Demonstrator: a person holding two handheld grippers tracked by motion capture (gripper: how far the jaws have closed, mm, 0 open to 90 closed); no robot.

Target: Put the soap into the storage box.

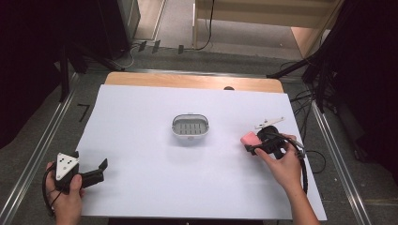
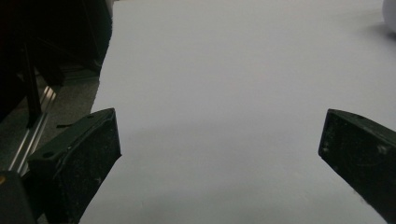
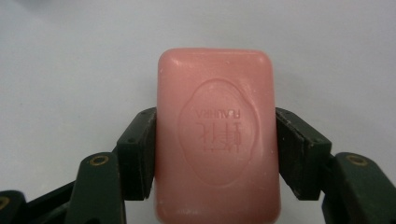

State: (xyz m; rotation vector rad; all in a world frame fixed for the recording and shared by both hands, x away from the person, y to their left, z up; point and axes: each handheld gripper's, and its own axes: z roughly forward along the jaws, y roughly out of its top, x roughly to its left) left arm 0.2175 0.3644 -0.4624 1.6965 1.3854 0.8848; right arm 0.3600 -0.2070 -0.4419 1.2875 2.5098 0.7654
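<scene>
A pink bar of soap [image 3: 217, 135] with an embossed oval stamp lies between the black jaws of my right gripper [image 3: 215, 149], and both pads press on its long sides. In the high view that soap [image 1: 250, 139] is at the right of the white sheet, with my right gripper [image 1: 253, 146] shut on it. A grey soap dish [image 1: 190, 127] with a slotted floor stands in the middle of the sheet, left of the soap. My left gripper [image 1: 104, 169] rests at the sheet's near left corner, jaws wide apart over bare white sheet [image 2: 224, 93], nothing between them [image 2: 219, 149].
A white sheet [image 1: 141, 117] covers the wooden table [image 1: 192, 81]. Metal rails [image 1: 37, 154] run along both sides. Cables [image 1: 312, 159] trail off the right edge, and dark stands and a cabinet stand beyond the far edge.
</scene>
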